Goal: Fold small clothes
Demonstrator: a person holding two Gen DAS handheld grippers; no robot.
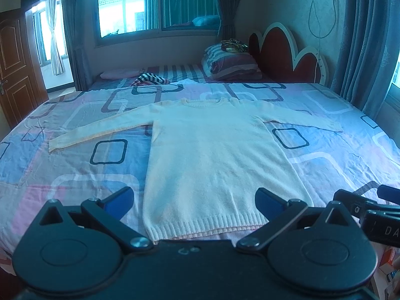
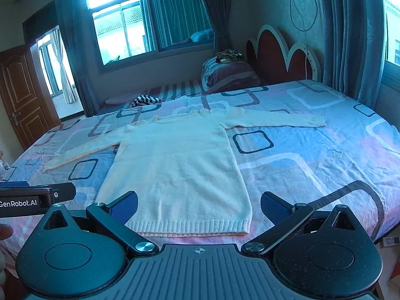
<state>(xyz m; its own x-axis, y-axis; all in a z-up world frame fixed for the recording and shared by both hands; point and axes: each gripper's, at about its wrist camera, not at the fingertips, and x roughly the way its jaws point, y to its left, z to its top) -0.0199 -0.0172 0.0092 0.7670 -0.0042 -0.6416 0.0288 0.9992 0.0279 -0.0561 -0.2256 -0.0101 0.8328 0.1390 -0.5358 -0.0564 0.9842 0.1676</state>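
A cream knit long-sleeved sweater (image 1: 212, 150) lies flat on the bed, neck far, ribbed hem near, both sleeves spread out sideways. It also shows in the right wrist view (image 2: 175, 165). My left gripper (image 1: 195, 200) is open and empty, held above the hem near the bed's front edge. My right gripper (image 2: 198, 207) is open and empty, also above the hem, slightly to the right. Part of the right gripper's body (image 1: 370, 210) shows at the left view's right edge, and the left gripper's body (image 2: 37, 197) at the right view's left edge.
The bed has a pink and blue patterned sheet (image 1: 75, 165). A folded striped quilt (image 1: 230, 62) and a red headboard (image 1: 282, 50) stand at the far right. A striped cloth (image 1: 150, 80) lies at the far side. A wooden door (image 1: 15, 70) is left.
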